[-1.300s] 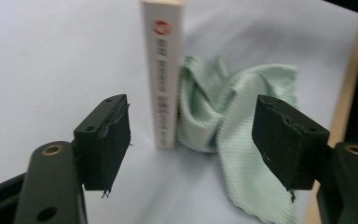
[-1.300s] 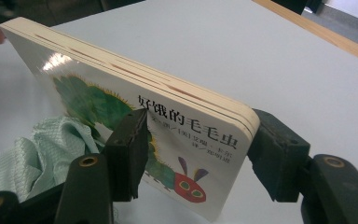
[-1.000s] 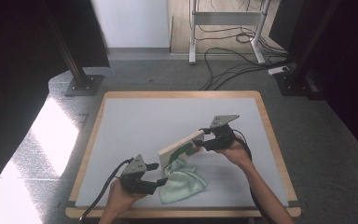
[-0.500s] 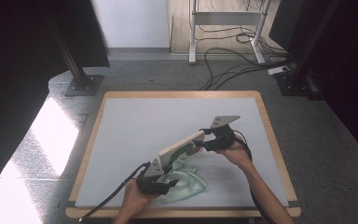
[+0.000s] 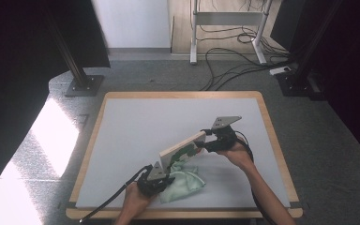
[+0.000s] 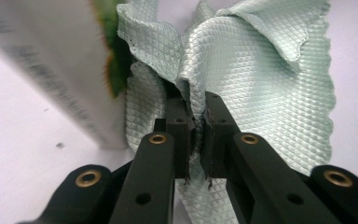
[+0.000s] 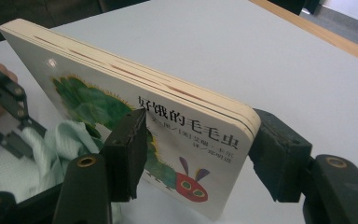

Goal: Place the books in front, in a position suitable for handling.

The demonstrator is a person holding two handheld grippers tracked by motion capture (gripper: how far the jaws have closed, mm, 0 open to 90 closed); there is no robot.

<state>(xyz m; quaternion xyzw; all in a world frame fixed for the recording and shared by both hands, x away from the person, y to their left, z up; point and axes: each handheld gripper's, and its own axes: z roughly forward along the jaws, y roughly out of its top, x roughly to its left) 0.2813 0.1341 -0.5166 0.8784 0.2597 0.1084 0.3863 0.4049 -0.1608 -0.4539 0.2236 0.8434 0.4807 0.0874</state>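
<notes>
1. Since the earlier frame, the left gripper point(image 5: 155, 179) has slid from the table's 7 o'clock edge toward the cloth point(image 5: 183, 182) and dropped onto it; its jaws have just been closing, and in the left gripper view they are clenched on a raised fold of the cloth point(image 6: 242, 79).
2. Meanwhile the right gripper point(image 5: 205, 143) has kept its place, grasping the book point(image 5: 182, 150) at one short end, one jaw on the cover and one on the back.
3. Open grey table point(image 5: 145, 122) lies from 9 to 1 o'clock of the book; the wooden rim at 6 o'clock runs close behind the left hand.
4. The book is a thick board book tilted on its long edge over the cloth, its cover point(image 7: 135, 126) showing a green caterpillar with a red head and Chinese lettering.
5. The cloth is pale green, diamond-textured, wavy-edged and crumpled, at 5 o'clock of the table's middle.
</notes>
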